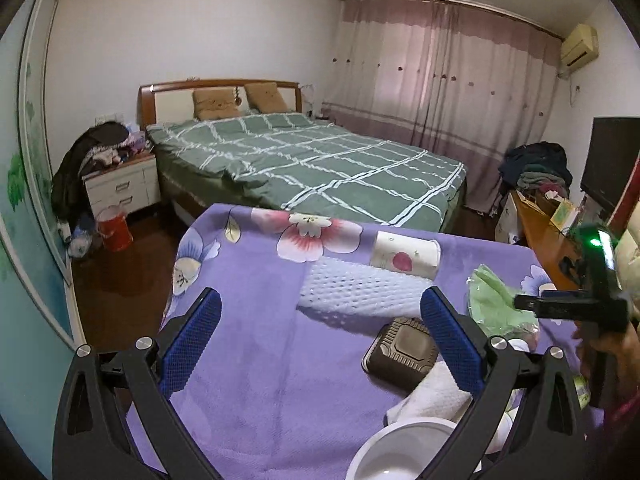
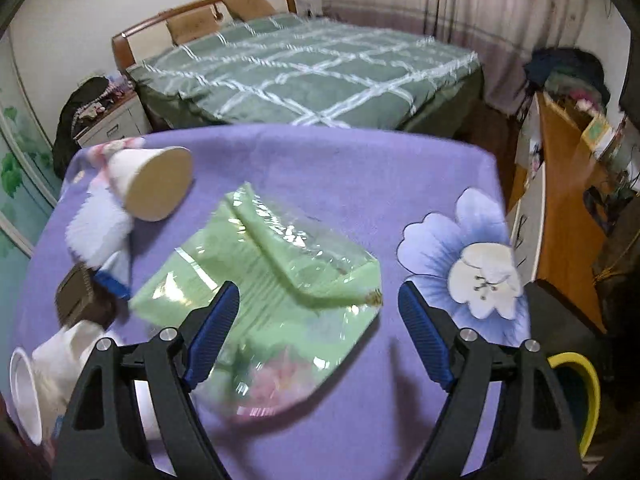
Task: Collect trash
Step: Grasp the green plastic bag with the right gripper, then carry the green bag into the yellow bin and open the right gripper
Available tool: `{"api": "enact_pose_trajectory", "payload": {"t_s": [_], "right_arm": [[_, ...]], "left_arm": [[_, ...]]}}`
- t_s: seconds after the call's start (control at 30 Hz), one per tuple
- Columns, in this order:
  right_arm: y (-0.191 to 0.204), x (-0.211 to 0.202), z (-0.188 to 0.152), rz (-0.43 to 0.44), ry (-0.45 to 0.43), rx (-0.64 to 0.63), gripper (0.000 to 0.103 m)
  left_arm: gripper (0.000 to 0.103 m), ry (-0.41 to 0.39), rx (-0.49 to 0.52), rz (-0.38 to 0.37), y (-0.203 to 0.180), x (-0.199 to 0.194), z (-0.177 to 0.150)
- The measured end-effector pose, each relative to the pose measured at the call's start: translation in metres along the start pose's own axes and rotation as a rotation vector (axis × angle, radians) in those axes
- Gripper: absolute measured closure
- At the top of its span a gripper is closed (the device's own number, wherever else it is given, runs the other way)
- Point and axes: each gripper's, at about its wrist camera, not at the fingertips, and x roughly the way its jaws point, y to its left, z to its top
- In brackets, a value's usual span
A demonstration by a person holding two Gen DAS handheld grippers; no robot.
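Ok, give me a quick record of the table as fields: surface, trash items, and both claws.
surface: purple floral blanket
trash: green clear-plastic wrapper; paper cup on its side; white foam net sleeve; brown plastic tray
left claw: open, holding nothing
right claw: open over the wrapper, not gripping it

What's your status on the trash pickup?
Both claws open, empty. Right claw over green wrapper. Paper cup and foam net lying untouched. Nothing blocking.
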Motion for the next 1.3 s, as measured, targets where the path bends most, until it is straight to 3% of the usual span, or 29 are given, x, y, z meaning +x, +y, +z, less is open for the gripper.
{"api": "enact_pose_trajectory", "payload": {"t_s": [0.27,0.37,0.5,0.67,0.73,1.07,1.3], "right_arm": [[0.002,0.024,-0.005,-0.055,0.059,-0.038,0.026],[0.007,0.023,-0.005,-0.06,0.043,-0.049,0.036],[0.007,0.021,-0.006,-0.058,0.019,-0.041,0.06],[0.009,0.018,-0.008,-0.056,0.004,-0.044,0.07],[0.007,0.015,-0.008,-0.048,-0.007,-0.03,0.085],[-0.016,-0.024,-0.008,-0.07,-0.103,0.035,0.089],[-0.055,-0.078,-0.037,-0.089,-0.196,0.131,0.089]], "left_arm": [[0.005,0.01,0.074,0.018,-0.019,0.001,-0.004],[0.005,0.012,0.076,0.026,-0.02,0.001,-0.004],[0.005,0.024,0.055,0.025,-0.016,0.003,-0.004],[0.005,0.029,0.054,0.031,-0.018,0.004,-0.005],[0.005,0.031,0.055,0.031,-0.017,0.005,-0.005],[0.005,0.029,0.064,0.022,-0.018,0.004,-0.006],[0.005,0.024,0.084,-0.004,-0.025,0.002,-0.007]]}}
